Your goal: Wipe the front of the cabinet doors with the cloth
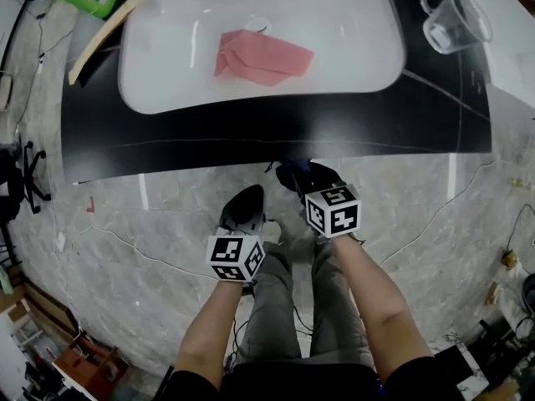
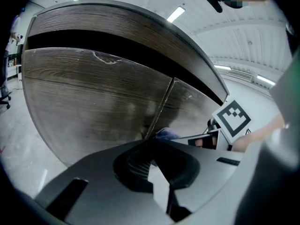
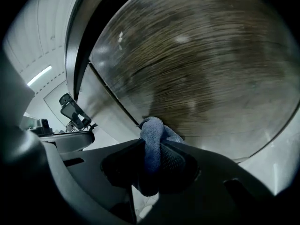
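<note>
The blue terry cloth (image 3: 151, 132) sits between the jaws of the right gripper (image 3: 154, 156), its bunched end touching the dark wood-grain cabinet doors (image 3: 201, 69) at the vertical seam (image 2: 161, 107) between them. The left gripper (image 1: 243, 211) is just beside it on the left, near the left door. Above, on the black countertop (image 1: 276, 128), a white oval basin (image 1: 167, 73) holds a folded pink cloth (image 1: 261, 57). A clear glass mug (image 1: 456, 19) is to the basin's right.

1. The left gripper (image 2: 149, 159) and the right gripper (image 3: 153, 159) have dark grey shells with black, bumpy pads (image 2: 133, 165) inside
2. The cube on the left gripper (image 1: 235, 258) and the cube on the right gripper (image 1: 333, 210) are white with black square marks
3. The person wears a black top with short sleeves (image 1: 194, 384)
4. The arms are bare below the sleeves
5. The trousers (image 1: 280, 307) are grey
</note>
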